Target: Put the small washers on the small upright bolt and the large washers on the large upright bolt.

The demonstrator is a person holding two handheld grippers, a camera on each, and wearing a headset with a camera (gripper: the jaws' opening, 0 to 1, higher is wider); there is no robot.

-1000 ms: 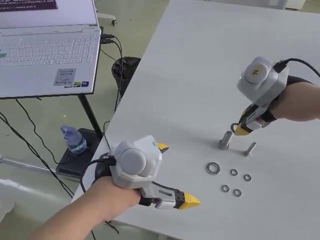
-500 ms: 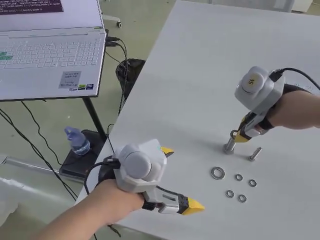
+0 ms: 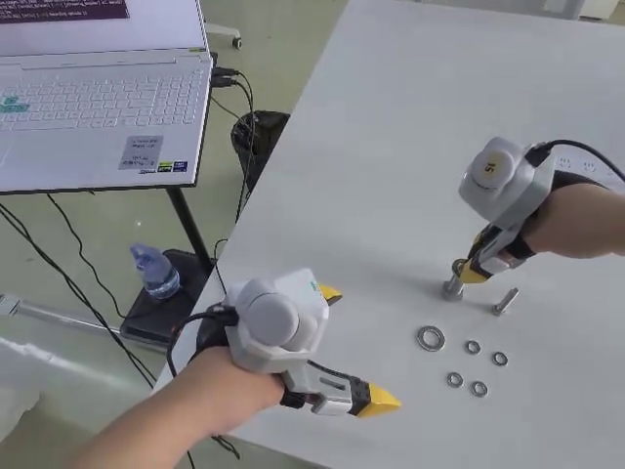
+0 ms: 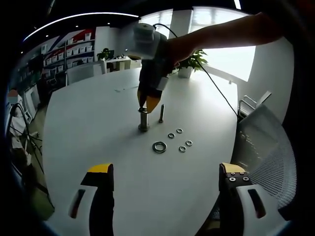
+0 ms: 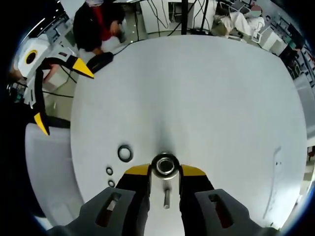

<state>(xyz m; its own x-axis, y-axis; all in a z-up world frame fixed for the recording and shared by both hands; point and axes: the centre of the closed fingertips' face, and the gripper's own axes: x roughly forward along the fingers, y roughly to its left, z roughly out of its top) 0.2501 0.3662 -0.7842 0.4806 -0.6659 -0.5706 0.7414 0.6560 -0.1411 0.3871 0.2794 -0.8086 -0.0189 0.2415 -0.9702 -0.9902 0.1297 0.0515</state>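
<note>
Steel meets steel at the right gripper (image 3: pixel 467 274): its yellow-tipped jaws are pinched nearly closed on a large washer (image 5: pixel 165 157), held flat at the top of the large bolt (image 3: pixel 452 287). The bolt's long axis stands upright directly beneath, so the coming move looks like a straight drop, hole centred on shank. The small bolt (image 3: pixel 505 301) stands just beside it at four o'clock. A loose large washer (image 3: pixel 430 339) and four small washers (image 3: pixel 473 347) lie at five o'clock. The left gripper (image 3: pixel 357 345), jaws wide and empty, hangs well apart at eight o'clock.

My white workbench (image 3: pixel 391 127), an open laptop (image 3: pixel 98 107) to my left, a water bottle (image 3: pixel 156 274) below it, pale floor (image 3: pixel 283 39) — bright windows (image 4: pixel 236 56) and shelves (image 4: pixel 74 44) beyond.
</note>
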